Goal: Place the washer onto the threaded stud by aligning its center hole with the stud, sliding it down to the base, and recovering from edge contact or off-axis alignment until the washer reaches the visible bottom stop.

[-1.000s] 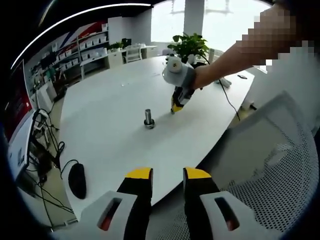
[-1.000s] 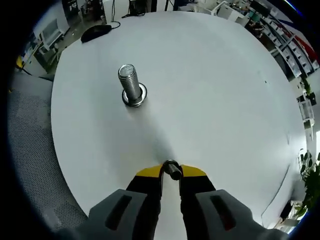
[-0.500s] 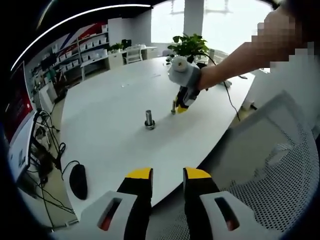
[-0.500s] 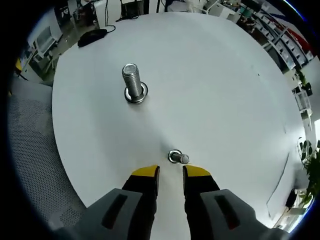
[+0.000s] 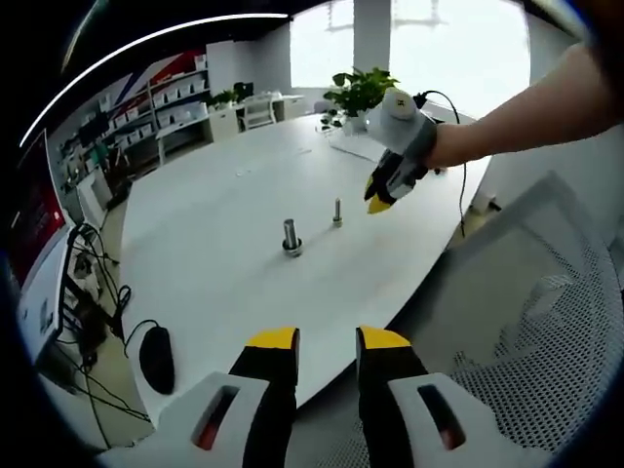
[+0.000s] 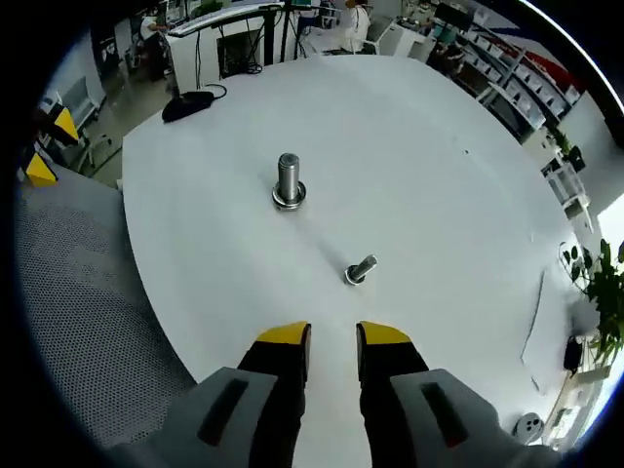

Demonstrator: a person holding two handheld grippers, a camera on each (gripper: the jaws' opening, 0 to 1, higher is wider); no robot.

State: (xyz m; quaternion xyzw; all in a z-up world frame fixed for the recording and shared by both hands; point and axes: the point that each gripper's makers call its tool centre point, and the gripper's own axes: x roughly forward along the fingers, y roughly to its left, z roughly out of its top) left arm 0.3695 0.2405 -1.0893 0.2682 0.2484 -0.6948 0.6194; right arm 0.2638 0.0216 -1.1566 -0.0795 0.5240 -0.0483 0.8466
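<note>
On the white table (image 6: pixel 439 175) a threaded stud (image 6: pixel 287 180) stands upright with a washer (image 6: pixel 286 201) ringing its foot, flat on the tabletop; in the right gripper view it lies ahead of the jaws and slightly to their left. A smaller bolt (image 6: pixel 360 270) stands on the table nearer that gripper, just ahead of the right jaw tip and apart from the stud. The right gripper (image 6: pixel 331 337) hangs above the table with its yellow-tipped jaws parted and nothing between them.

In the left gripper view the left gripper (image 5: pixel 327 339) sits back off the table edge, jaws apart and empty, above a grey mesh chair (image 5: pixel 546 322); the stud (image 5: pixel 291 235) with the washer (image 5: pixel 292 251) at its base stands well ahead of it, the small bolt (image 5: pixel 337 213) just beyond and to the right; the right gripper (image 5: pixel 383 203) hangs in the air past the bolt, held by a person's hand. A black mouse (image 5: pixel 153 352) rests on the table near its edge, left of the left jaw; a potted plant (image 5: pixel 359 95) stands at the far end.
</note>
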